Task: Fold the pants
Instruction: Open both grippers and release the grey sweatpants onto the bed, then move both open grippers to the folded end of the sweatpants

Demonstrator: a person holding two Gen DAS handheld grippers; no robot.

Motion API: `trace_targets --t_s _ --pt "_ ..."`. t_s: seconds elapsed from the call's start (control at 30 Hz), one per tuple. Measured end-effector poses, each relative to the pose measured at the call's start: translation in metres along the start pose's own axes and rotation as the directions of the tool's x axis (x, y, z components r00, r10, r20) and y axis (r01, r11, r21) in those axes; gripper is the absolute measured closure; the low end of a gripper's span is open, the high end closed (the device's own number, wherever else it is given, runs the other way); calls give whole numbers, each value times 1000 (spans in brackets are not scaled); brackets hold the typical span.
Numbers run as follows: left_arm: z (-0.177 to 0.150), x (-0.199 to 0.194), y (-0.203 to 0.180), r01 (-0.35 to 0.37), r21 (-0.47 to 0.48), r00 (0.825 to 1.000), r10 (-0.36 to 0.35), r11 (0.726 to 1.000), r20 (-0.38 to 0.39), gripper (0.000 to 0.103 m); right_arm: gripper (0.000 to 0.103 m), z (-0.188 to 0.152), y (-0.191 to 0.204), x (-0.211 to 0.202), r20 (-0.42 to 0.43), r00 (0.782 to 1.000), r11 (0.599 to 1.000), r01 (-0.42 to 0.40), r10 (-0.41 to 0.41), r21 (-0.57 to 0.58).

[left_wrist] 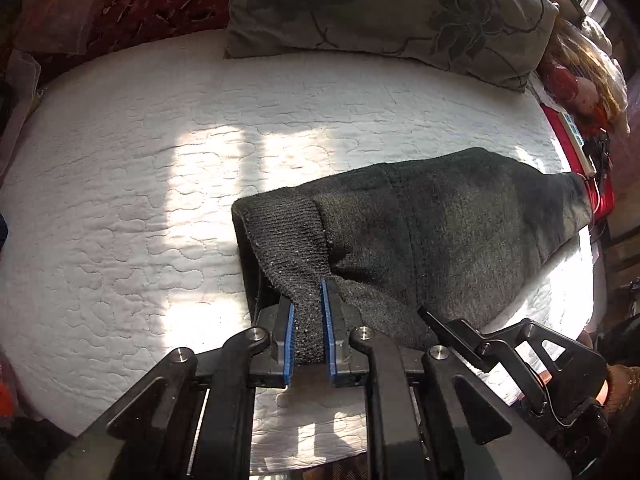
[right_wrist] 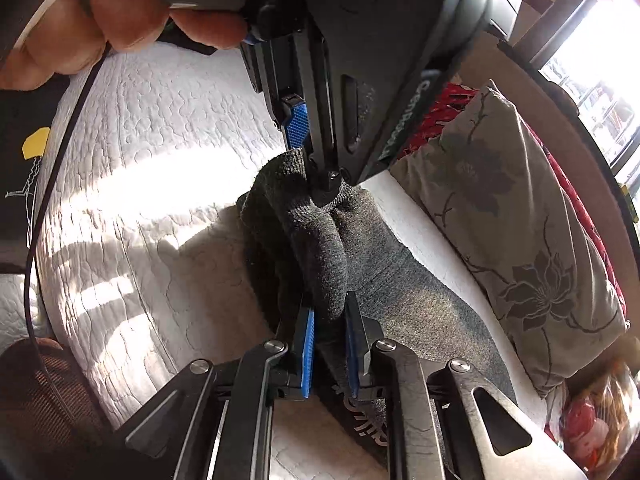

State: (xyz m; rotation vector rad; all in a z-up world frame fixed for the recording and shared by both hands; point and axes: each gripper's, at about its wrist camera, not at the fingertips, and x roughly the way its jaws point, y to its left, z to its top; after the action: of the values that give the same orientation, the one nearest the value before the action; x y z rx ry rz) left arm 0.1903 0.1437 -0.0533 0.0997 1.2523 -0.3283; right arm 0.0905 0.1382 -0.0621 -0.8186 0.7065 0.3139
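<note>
We are holding the dark grey pants [left_wrist: 440, 232] with both grippers above the white quilted mattress [left_wrist: 140, 200]. In the left wrist view, our left gripper [left_wrist: 310, 320] is pinching the ribbed cuff [left_wrist: 288, 240] between its blue pads [left_wrist: 289, 332], the jaws clenched on the knit with the fabric filling the narrow gap. From that grip the pants are spreading away toward two o'clock, draping across the mattress and reaching near its edge at three o'clock. A beige floral pillow [left_wrist: 380, 8] is lying at twelve o'clock, with a red patterned cushion [left_wrist: 120, 4] at eleven o'clock beside it.

In the right wrist view, our right gripper [right_wrist: 329, 344] is clamping a thick rolled bundle of the same knit fabric [right_wrist: 320, 264], its jaws closed on the cloth. Directly ahead at twelve o'clock, the left gripper [right_wrist: 310, 152] is coming down onto the far end of that bundle, one blue pad [right_wrist: 297, 126] showing just above the fabric. The rest of the pants [right_wrist: 420, 300] is lying flat toward four o'clock, beside the floral pillow [right_wrist: 520, 240]. Fingers [right_wrist: 120, 16] of the person's hand are showing at eleven o'clock on the other tool.
</note>
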Motion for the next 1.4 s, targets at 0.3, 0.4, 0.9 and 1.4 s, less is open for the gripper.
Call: trace_targets --t_s 0.3,0.4,0.9,1.4 --pt "-7 -25 27 143 -138 988 -133 980 80 89 72 -19 -17 -20 13 998 998 61 -61 9" --pt "-8 -57 26 118 -135 986 -100 984 132 89 55 -51 -78 -45 -16 1000 981 15 -12 193" --pt "99 -32 -130 79 197 996 -87 977 30 80 53 -331 -399 -51 -244 932 450 103 268 887" --pt "128 14 -234 135 494 988 -78 859 -134 72 55 -354 -399 12 -255 886 417 78 388 906"
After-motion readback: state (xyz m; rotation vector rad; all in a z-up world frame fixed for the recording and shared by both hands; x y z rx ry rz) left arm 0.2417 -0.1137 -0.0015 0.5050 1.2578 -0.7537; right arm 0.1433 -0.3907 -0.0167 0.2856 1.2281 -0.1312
